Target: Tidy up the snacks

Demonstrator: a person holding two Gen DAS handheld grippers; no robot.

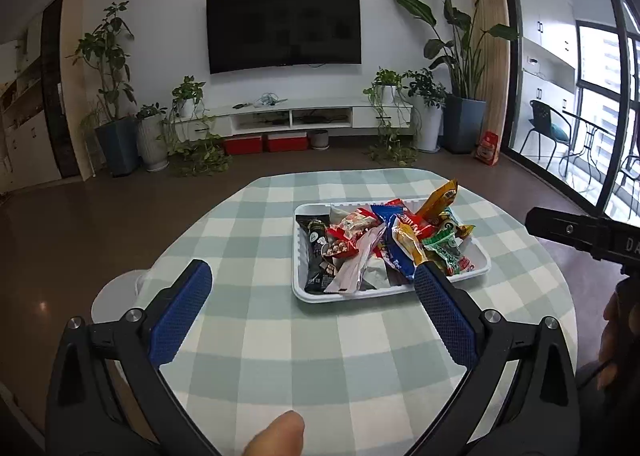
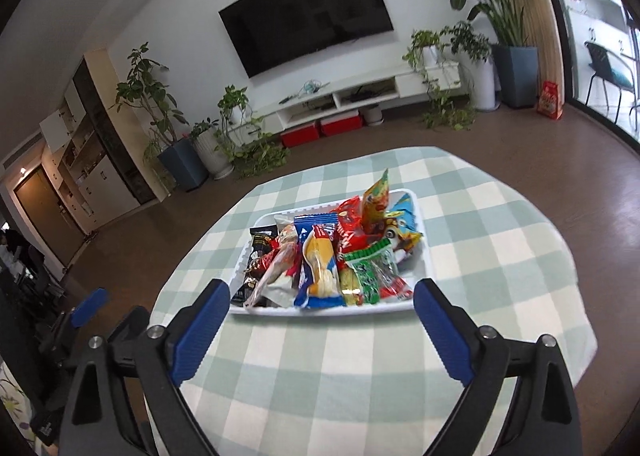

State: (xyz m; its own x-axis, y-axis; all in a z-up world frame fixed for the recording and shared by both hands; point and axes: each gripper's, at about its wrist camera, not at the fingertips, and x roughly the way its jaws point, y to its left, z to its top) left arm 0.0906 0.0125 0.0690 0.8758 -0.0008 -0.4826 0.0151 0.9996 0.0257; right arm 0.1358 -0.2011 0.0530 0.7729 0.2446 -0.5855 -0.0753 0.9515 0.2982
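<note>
- Snacks (image 2: pixel 340 256) lie heaped in one white tray (image 2: pixel 422 252) on a table under a green-and-white checked cloth (image 2: pixel 360 376); the wrappers overlap, so an exact count of packets cannot be told.
- Most packets run lengthwise from the near rim toward the far rim, pointing roughly toward 12 o'clock in the right wrist view; an orange packet (image 2: pixel 376 204) stands tilted up at the far side, its tip toward 12 to 1 o'clock.
- A blue-and-yellow packet (image 2: pixel 318 264) lies in the middle with its long axis near to far; a green packet (image 2: pixel 370 272) lies just beside it at 3 o'clock, and a black packet (image 1: pixel 318 256) lies along the tray's 9 o'clock side.
- Right gripper (image 2: pixel 322 296): both blue pads spread wide, holding nothing, with the tray's near rim at 12 o'clock between the fingertips.
- Left gripper (image 1: pixel 312 276): also spread wide and empty, with the tray at 1 o'clock and its right fingertip in front of the tray's near corner.
- Two grippers, one tray, one heap.
</note>
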